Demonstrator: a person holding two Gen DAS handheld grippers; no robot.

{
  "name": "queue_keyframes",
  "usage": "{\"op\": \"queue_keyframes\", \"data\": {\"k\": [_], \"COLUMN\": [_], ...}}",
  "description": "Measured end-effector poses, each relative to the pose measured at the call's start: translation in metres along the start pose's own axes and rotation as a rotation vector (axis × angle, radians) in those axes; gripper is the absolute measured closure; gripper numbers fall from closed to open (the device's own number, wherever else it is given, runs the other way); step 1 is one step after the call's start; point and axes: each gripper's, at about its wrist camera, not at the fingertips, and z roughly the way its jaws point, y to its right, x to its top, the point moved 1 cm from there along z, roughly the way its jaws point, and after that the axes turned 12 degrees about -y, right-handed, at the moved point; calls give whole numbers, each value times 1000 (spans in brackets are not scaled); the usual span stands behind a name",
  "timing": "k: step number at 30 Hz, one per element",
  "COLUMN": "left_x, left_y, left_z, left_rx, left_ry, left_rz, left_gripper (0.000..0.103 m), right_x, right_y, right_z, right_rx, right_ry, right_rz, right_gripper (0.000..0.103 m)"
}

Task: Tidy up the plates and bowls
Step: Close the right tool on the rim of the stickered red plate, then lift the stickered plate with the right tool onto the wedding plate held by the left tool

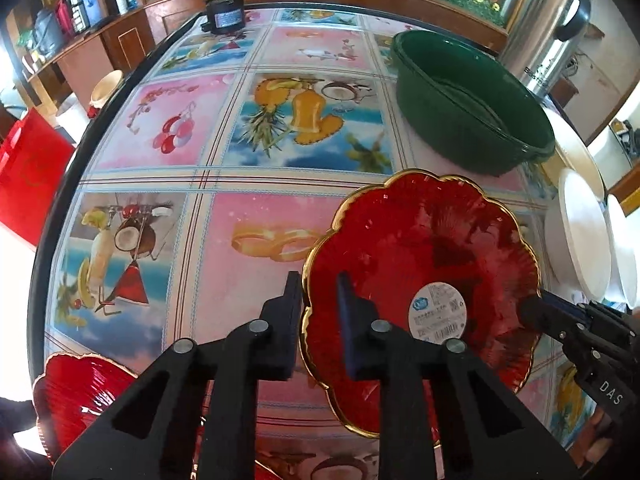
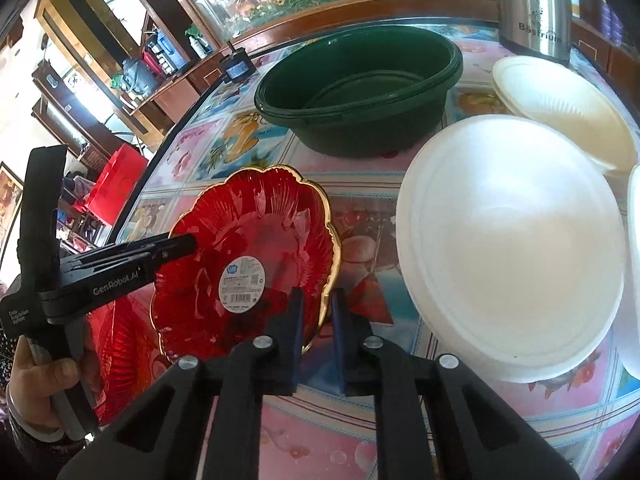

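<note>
Your left gripper (image 1: 320, 292) is pinching the gold-edged rim of the red glass plate (image 1: 420, 256), one finger on either side of the scalloped edge at the lower centre of the left wrist view; your right gripper (image 2: 317, 300) is clamped on the opposite rim at the lower centre of its own view, so you hold the plate tilted between both tools. On the plate sits a round white sticker (image 2: 243, 285) with a blue logo and a barcode, its print too small to read. The left tool's body reads "GenRobot.AI" in the right wrist view, and the right tool shows "DAS" at the right edge of the left wrist view. A second red plate (image 1: 76, 392) lies at the lower left, partly hidden behind your gripper. A large white bowl (image 2: 512, 248) fills the right of the right wrist view; another white bowl (image 2: 560, 120) sits above it, and a third is cut off by the frame edge. The green basin (image 2: 356, 92) stands near the top centre, on the fruit-printed tablecloth (image 1: 168, 128). The steel urn (image 2: 532, 4) at the upper right reads something like "Bestrium".
</note>
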Motion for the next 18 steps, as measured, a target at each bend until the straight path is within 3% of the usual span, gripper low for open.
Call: {"op": "queue_keyframes", "data": {"k": [18], "left_x": [-13], "left_y": [-2], "left_z": [-30], "left_rx": [-59], "left_ry": [20], "left_rz": [6], "left_gripper": [87], "right_x": [-3], "right_y": [-14], "right_z": [-18], "right_rx": [-37], "right_ry": [32], "right_rz": [-28], "right_gripper": [92]}}
